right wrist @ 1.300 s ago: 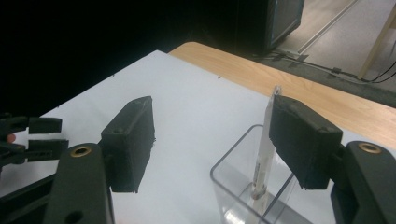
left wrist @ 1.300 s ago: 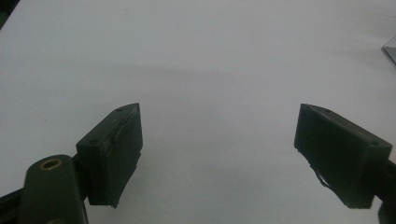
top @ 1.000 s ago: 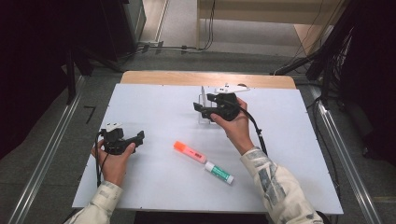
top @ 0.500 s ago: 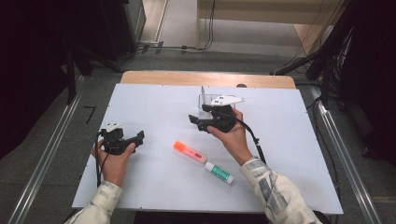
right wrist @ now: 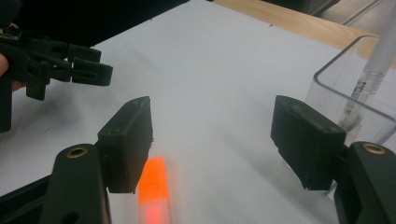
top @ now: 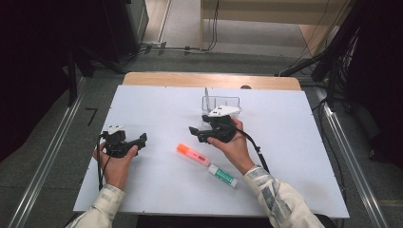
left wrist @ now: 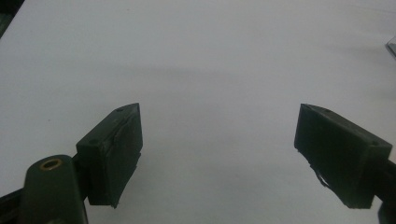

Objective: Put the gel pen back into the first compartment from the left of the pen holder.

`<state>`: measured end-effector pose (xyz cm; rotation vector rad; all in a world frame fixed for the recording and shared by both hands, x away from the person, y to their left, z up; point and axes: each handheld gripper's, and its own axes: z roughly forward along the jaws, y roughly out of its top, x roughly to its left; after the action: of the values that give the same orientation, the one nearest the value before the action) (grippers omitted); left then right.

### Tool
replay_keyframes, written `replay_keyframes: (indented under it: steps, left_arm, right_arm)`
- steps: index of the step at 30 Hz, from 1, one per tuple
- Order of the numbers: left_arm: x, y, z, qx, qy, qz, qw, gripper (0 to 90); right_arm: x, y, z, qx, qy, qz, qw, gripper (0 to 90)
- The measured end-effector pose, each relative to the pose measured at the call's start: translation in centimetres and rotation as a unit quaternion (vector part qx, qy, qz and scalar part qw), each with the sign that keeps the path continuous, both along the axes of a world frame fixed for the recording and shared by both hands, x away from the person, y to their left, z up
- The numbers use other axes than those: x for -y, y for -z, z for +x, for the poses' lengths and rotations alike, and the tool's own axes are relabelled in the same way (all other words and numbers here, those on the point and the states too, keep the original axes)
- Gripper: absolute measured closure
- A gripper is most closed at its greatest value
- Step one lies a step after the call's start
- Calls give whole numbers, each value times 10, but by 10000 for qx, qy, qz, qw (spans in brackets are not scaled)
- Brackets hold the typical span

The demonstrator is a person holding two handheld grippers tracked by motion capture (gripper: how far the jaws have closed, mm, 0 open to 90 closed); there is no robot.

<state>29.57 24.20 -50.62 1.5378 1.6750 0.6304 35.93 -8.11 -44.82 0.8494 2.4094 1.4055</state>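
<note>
An orange highlighter (top: 192, 154) lies on the white table (top: 294, 142), with a white and green marker (top: 223, 175) just right of it and nearer me. My right gripper (top: 195, 133) hovers open above and behind the highlighter's orange end, jaws pointing left. In the right gripper view its jaws (right wrist: 212, 116) stand wide apart with nothing between them, and the highlighter (right wrist: 152, 191) shows below its left jaw. My left gripper (top: 141, 139) rests open at the table's left, and its own view (left wrist: 217, 116) has bare table between the jaws.
A clear plastic holder (top: 221, 103) with a grey pen (top: 206, 94) upright in it stands just behind my right hand; the holder (right wrist: 336, 79) is close to the right jaw. The left gripper (right wrist: 70, 65) is seen farther off. A wooden strip (top: 209, 80) edges the far side.
My right gripper has come down and toward me and to the left, away from the clear holder to above the orange highlighter. The left gripper has stayed put.
</note>
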Motion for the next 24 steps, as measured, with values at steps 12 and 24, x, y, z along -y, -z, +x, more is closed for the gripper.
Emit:
replay_keyframes:
  steps: [12, 24]
  left_arm:
    - [1, 0, 0, 12, -5, -7, 10000, 166]
    - [0, 0, 0, 11, 3, -11, 10000, 166]
  right_arm:
    - [-10, 13, -9, -70, -166, -188, 9997, 279]
    - [-23, 27, -15, -122, -434, -501, 9977, 281]
